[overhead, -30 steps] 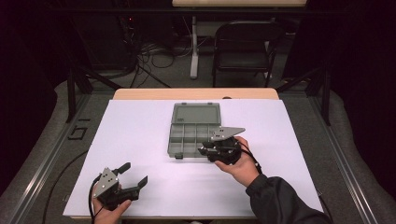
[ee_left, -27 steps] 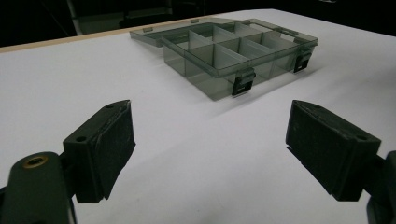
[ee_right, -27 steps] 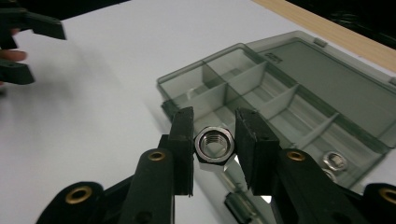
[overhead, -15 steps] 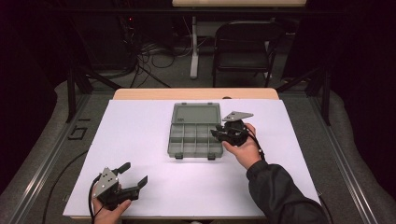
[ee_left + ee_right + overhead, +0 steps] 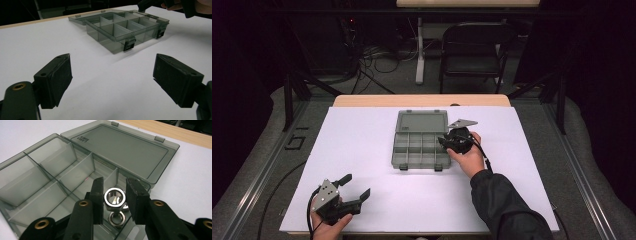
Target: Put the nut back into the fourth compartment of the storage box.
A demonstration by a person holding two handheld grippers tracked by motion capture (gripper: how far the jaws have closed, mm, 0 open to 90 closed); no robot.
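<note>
Since the earlier shots, the right tongs (image 5: 446, 141) have been moving from the organizer box's (image 5: 420, 147) front right corner up along its right side, while the left tongs (image 5: 354, 187) are sitting put, well off toward the bench's (image 5: 362, 130) near left corner.

High view: the right tongs are reaching over the box's right edge and the box lid (image 5: 422, 121) is lying flat open behind it. One box, one chair (image 5: 472, 50) far behind it.

Left gripper view: the left tongs (image 5: 112, 80) are gaping wide, gripping nothing, pointing at the box (image 5: 122, 30) from well away.

Right gripper view: the right tongs (image 5: 114, 200) are parted just a bit, with a hex nut (image 5: 114, 197) sitting between the pads; whether they're actually pinching it I can't tell. A second nut (image 5: 116, 218) is lying just below it in the box's (image 5: 47, 182) near right compartment. So two nuts, and every other compartment I can see is looking empty.

My guess: it's either picking or dropping that nut. Next it's needing a clean squeeze or a clean let-go.
</note>
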